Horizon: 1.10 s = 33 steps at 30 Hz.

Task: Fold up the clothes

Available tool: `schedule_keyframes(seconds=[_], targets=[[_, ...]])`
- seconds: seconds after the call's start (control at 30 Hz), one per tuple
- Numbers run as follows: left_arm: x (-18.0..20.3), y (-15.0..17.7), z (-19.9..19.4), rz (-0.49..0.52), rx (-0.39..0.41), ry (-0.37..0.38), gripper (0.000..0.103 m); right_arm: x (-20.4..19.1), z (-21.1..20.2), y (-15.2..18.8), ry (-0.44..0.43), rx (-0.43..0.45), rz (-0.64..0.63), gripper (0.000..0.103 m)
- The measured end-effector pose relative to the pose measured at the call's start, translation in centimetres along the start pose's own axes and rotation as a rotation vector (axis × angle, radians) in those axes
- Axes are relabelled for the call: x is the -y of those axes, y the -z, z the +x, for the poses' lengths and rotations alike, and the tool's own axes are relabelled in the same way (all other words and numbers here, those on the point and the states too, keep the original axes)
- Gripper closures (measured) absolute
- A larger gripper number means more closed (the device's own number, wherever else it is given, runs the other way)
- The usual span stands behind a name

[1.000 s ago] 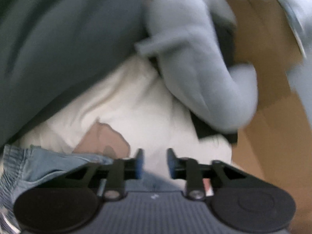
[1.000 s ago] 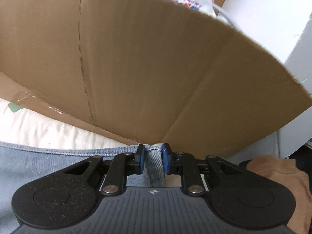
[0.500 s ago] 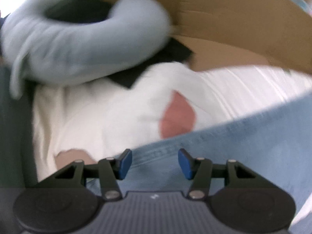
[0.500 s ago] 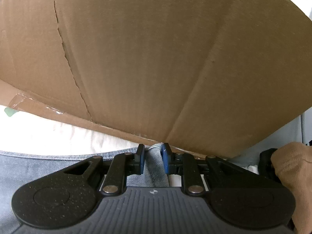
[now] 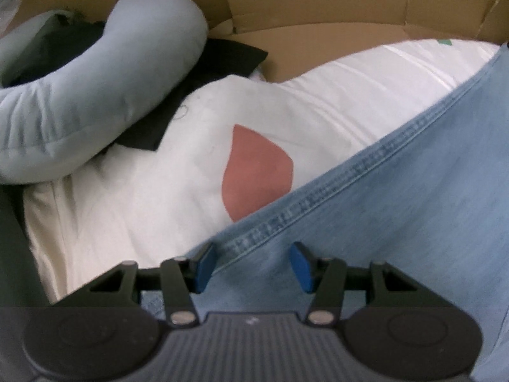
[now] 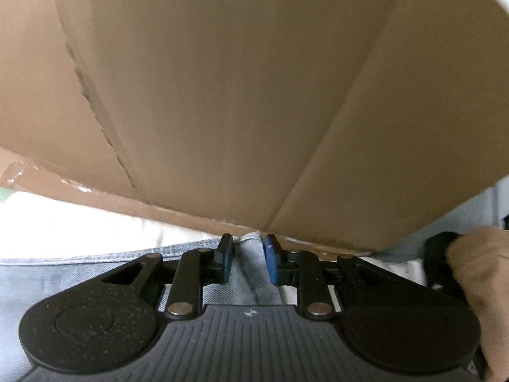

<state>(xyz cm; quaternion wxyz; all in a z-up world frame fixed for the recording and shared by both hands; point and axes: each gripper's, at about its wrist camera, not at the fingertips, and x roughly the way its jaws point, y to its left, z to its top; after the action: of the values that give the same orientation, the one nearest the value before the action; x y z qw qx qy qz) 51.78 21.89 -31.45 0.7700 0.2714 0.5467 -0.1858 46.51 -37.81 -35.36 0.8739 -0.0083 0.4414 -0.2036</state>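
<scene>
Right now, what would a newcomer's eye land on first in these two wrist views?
The pale blue denim, spread across the lower right of the left wrist view over a white cloth with a reddish patch. Then the brown cardboard wall filling the right wrist view. A light blue curved pillow lies upper left.

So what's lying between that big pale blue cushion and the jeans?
In the left wrist view, a white cloth with a reddish-brown patch fills the stretch between the pale blue cushion and the jeans.

Both wrist views look steeply down, close over shared denim, perhaps boxed by cardboard.
</scene>
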Motion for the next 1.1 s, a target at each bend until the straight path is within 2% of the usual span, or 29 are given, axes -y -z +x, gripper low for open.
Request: schedule_keyframes(seconds=[0.1, 0.23, 0.33, 0.43, 0.57, 0.7, 0.8, 0.87, 1.1], targets=[[0.2, -0.5, 0.1, 0.0, 0.012, -0.011, 0.048, -0.8, -2.1, 0.7, -0.056, 0.054, -0.009, 0.065], [2.0, -1.4, -0.2, 0.086, 0.037, -0.016, 0.048, -2.7, -3.7, 1.5, -0.188, 0.079, -0.041, 0.064], [3.4, -2.3, -0.2, 0.12, 0.065, 0.026, 0.048, -4.8, -4.4, 1.9, -0.323, 0.068, -0.092, 0.063], [5.0, -3.1, -0.1, 0.141, 0.081, 0.071, 0.044, -7.3, -5.1, 2.4, -0.417, 0.052, -0.159, 0.063], [7.5, -3.9, 1.3, 0.199, 0.085, 0.081, 0.039, -10.2, -6.0, 3.4, -0.493, 0.028, -0.229, 0.063], [8.9, -4.5, 3.2, 0.243, 0.073, 0.05, 0.038, -11.6, -5.9, 4.1, -0.495, -0.023, -0.23, 0.063], [8.6, -5.1, 3.9, 0.21, 0.064, 0.046, 0.043, -12.9, -4.1, 4.5, -0.469, -0.064, -0.224, 0.063], [8.5, -5.4, 4.1, 0.208, 0.06, 0.029, 0.049, -13.3, -3.6, 4.8, -0.46, -0.059, -0.2, 0.063], [9.4, -5.6, 4.4, 0.241, 0.047, -0.009, 0.057, -16.0, -2.5, 3.7, -0.405, -0.024, -0.199, 0.064]])
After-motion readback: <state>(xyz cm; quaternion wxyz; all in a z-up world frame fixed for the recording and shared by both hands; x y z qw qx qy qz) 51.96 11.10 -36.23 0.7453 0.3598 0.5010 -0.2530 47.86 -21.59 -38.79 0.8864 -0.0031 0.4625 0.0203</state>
